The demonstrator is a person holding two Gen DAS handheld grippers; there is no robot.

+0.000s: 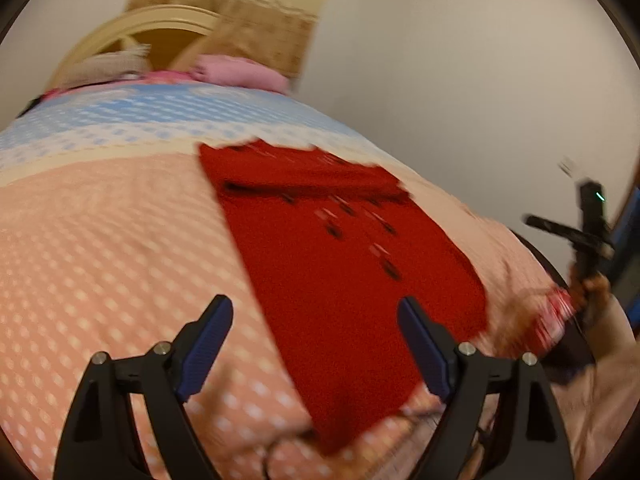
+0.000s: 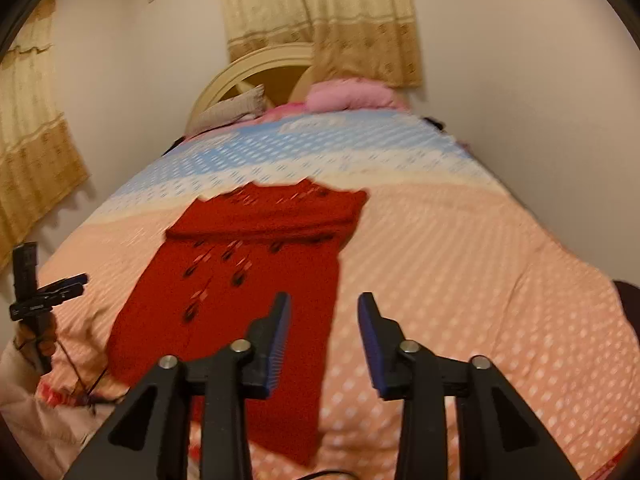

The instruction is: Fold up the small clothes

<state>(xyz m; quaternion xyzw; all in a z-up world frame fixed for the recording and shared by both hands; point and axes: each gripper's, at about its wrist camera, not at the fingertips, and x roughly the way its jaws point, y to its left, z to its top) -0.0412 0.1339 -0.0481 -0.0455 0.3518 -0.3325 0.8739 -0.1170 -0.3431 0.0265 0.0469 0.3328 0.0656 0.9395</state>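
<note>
We see a red garment [image 1: 340, 248] lying flat on the bed [image 1: 100, 240], on the pink dotted part of the bedspread, and its far end reaches the pale band where the blue part begins. The far end is folded over itself, so there a thicker strip lies across the cloth. Small dark and light marks run down the middle of the garment. Its near end comes close to the near edge of the bed.

Our left gripper [image 1: 314, 324] is released, with the blue pads spread wide, and holds nothing. It hangs above the near left side of the garment; the right finger stands over the red cloth and the left finger over the bare bedspread. We cannot tell if it touches the cloth.

Our right gripper [image 2: 324, 320] is also released and holds nothing. Its left finger is over the right edge of the garment [image 2: 240, 272] and its right finger over the bedspread [image 2: 460, 260].

At the head of the bed there is a pink pillow [image 2: 352, 94] against the rounded headboard [image 2: 248, 68], and yellow curtains [image 2: 320, 12] hang behind.
</note>
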